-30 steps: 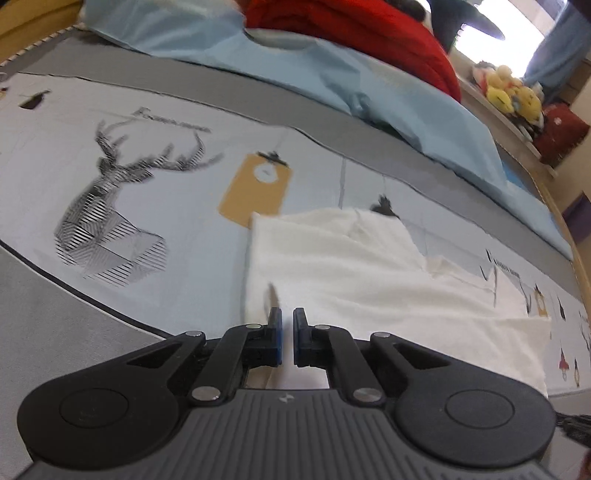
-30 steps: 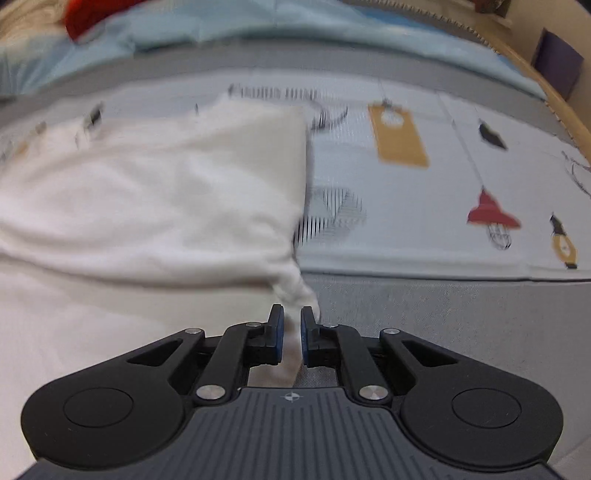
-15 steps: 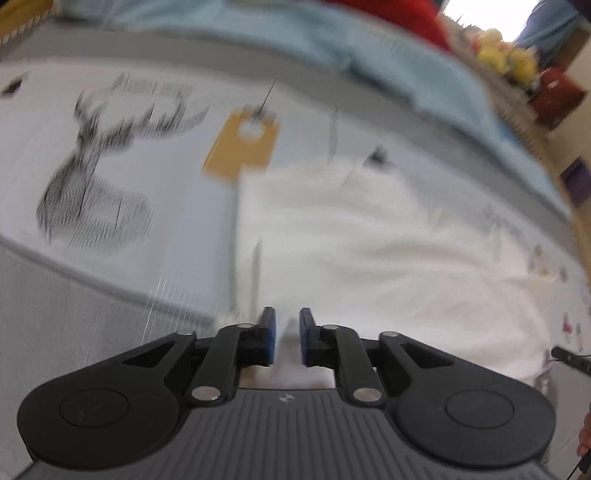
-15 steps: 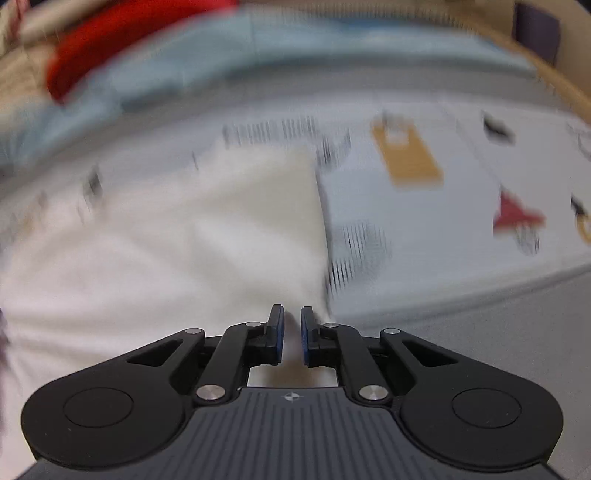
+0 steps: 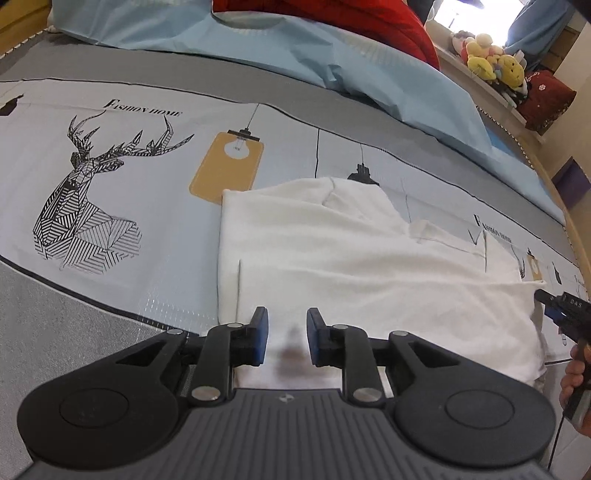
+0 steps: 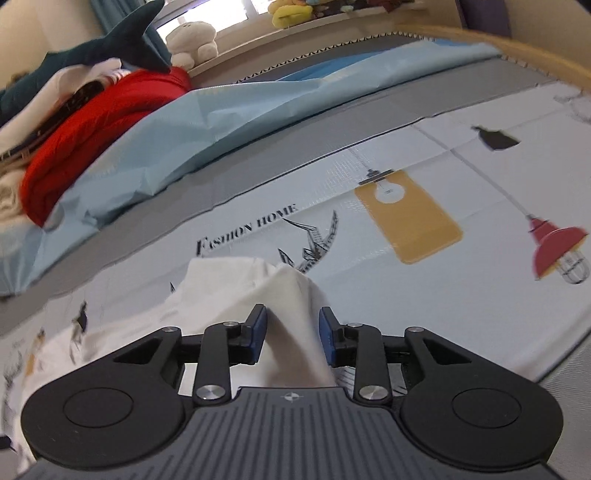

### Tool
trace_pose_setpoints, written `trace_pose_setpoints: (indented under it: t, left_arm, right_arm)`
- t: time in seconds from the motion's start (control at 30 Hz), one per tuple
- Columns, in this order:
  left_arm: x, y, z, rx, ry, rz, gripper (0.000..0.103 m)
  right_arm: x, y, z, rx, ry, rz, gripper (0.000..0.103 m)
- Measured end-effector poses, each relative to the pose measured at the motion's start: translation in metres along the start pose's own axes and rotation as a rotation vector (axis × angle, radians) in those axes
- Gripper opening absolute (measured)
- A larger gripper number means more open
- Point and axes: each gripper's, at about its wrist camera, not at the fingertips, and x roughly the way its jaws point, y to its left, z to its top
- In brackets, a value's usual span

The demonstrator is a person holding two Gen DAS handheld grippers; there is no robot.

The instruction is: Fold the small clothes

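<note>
A white garment (image 5: 369, 258) lies partly folded on the printed bed sheet (image 5: 147, 221). My left gripper (image 5: 284, 332) hovers over the garment's near left edge. Its jaws are opening, with cloth under the gap and no pad pressing on it. In the right wrist view a raised ridge of the same garment (image 6: 229, 295) runs up between the blue pads of my right gripper (image 6: 291, 328), whose jaws stand apart. The right gripper's black fingers (image 5: 561, 306) and a hand (image 5: 576, 373) show at the garment's right edge in the left wrist view.
A light blue quilt (image 5: 332, 55) and a red blanket (image 5: 332, 14) are piled along the far side of the bed. Plush toys (image 5: 491, 62) sit on a ledge behind, and a dark shark plush (image 6: 110, 44) lies by the red blanket. A wooden bed edge (image 6: 480, 40) curves at the right.
The left jaws have spread apart over the garment's edge. The right gripper has swung and rolled along the garment's right side, and its jaws now stand wider around a raised fold.
</note>
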Motion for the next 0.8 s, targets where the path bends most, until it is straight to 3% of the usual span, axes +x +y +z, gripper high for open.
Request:
trace_pose_setpoints:
  t: [0.1, 0.23, 0.3, 0.4, 0.5, 0.53, 0.63, 0.77, 0.8]
  left_arm:
    - [-0.001, -0.002, 0.003, -0.004, -0.015, -0.005, 0.024]
    - [0.001, -0.006, 0.005, -0.002, -0.022, -0.014, 0.024]
    - [0.001, -0.008, 0.005, 0.002, -0.021, -0.020, 0.024]
    - [0.004, -0.011, 0.003, 0.021, -0.009, -0.030, 0.024]
    - [0.016, -0.011, -0.001, 0.048, 0.046, -0.013, 0.024]
    - [0.024, -0.009, -0.004, 0.062, 0.079, 0.018, 0.024]
    - [0.030, -0.004, -0.009, 0.070, 0.096, 0.037, 0.021]
    - [0.016, -0.006, -0.011, 0.066, 0.040, -0.018, 0.028]
    - [0.021, -0.004, -0.016, 0.078, 0.065, -0.015, 0.028]
  right_arm:
    - [-0.001, -0.001, 0.005, 0.018, -0.056, -0.065, 0.003]
    - [0.002, -0.004, 0.003, 0.016, -0.052, -0.106, 0.004]
    - [-0.005, -0.006, 0.005, 0.023, -0.084, -0.173, 0.004]
    - [-0.023, -0.006, 0.009, 0.024, -0.111, -0.093, 0.007]
    - [-0.030, 0.016, -0.002, -0.158, -0.013, 0.056, 0.007]
    - [-0.030, 0.022, -0.009, -0.220, 0.033, 0.068, 0.007]
    - [-0.025, 0.023, -0.036, -0.338, 0.173, -0.040, 0.007]
    - [-0.046, 0.011, -0.056, -0.391, 0.177, -0.075, 0.007]
    - [-0.053, 0.008, -0.058, -0.401, 0.184, -0.112, 0.015]
